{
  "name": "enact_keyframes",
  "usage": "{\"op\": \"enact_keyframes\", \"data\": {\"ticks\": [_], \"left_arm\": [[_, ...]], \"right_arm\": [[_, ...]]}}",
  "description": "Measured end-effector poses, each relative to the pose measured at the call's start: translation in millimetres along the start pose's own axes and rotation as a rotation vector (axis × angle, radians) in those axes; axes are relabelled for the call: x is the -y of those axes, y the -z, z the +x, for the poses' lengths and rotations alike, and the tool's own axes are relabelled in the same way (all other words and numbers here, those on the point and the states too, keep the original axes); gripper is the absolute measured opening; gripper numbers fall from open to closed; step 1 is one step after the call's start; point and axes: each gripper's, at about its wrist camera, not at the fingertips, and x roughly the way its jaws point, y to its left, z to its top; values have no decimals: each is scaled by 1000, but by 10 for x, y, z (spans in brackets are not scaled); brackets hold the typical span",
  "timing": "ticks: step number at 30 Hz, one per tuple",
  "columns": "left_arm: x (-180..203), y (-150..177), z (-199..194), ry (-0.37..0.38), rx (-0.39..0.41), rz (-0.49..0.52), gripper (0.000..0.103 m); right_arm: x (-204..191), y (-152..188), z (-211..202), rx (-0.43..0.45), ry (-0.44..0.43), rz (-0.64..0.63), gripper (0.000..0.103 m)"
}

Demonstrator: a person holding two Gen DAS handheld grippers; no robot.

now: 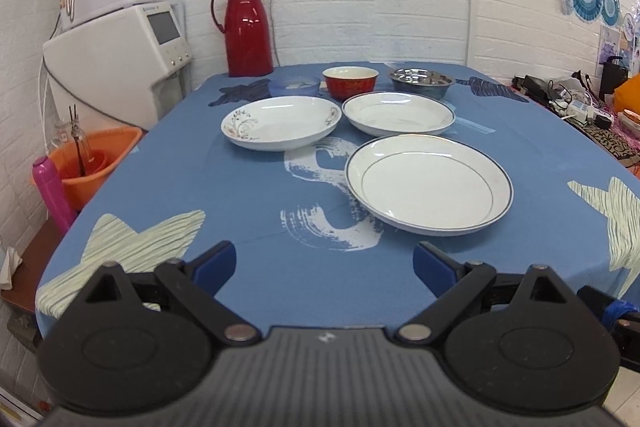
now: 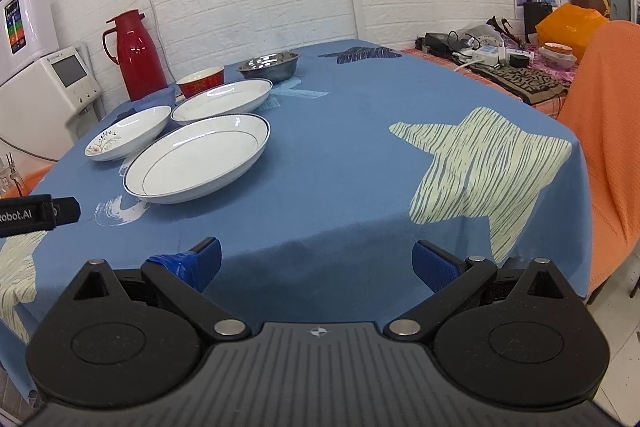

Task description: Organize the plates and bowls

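three white plates and three bowls sit on a table [image 1: 168,187] covered with a blue cloth printed with pale striped stars. nearest the left camera is the large plate [image 1: 429,183], white and shallow, with a thin dark line at the rim and a second fine ring inside; it lies right of centre, about midway across the cloth. behind it, with a narrow gap, is the blue-rimmed plate [image 1: 399,112], a little deeper. left of that one, rims close together, is the floral plate [image 1: 281,122], white with brown sprigs on its inner wall. along the far edge stand the pale blue bowl [image 1: 294,85], the red bowl [image 1: 351,79] with a cream inside, and the steel bowl [image 1: 422,81]. a red thermos [image 1: 243,29] stands at the far left corner by the white brick wall.

in the right wrist view the floral plate [image 2: 129,132] partly hides behind the large plate [image 2: 198,157], and the pale blue bowl is almost wholly covered by the red bowl [image 2: 200,81] and the plates. the contents of the pale blue bowl are too blurred to make out.

the left gripper [image 1: 325,261] hovers over the near edge of the cloth, its blue-padded fingers spread wide with nothing between them. the right gripper [image 2: 317,259] is likewise spread wide and empty over the near right edge, well apart from the dishes. a strip of blue tape wraps its left finger.
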Motion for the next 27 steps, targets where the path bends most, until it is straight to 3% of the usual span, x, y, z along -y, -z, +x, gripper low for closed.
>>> {"op": "enact_keyframes", "data": {"ticks": [3,20,24,27], "left_arm": [[-24,-15,29,-7,-3,-2,94],[111,-35,96,14,-23,32,94],[85,-154,117,19,-20,43,94],[-33,-332,214,52,-32,7,94]], "right_arm": [[-29,9,69,-36,6,-5,90],[-103,-3,120,-60,-17,-14,90],[-32,-189,126,-26,-59,24,90],[-52,-546,273,1,-71,7,90]]}}
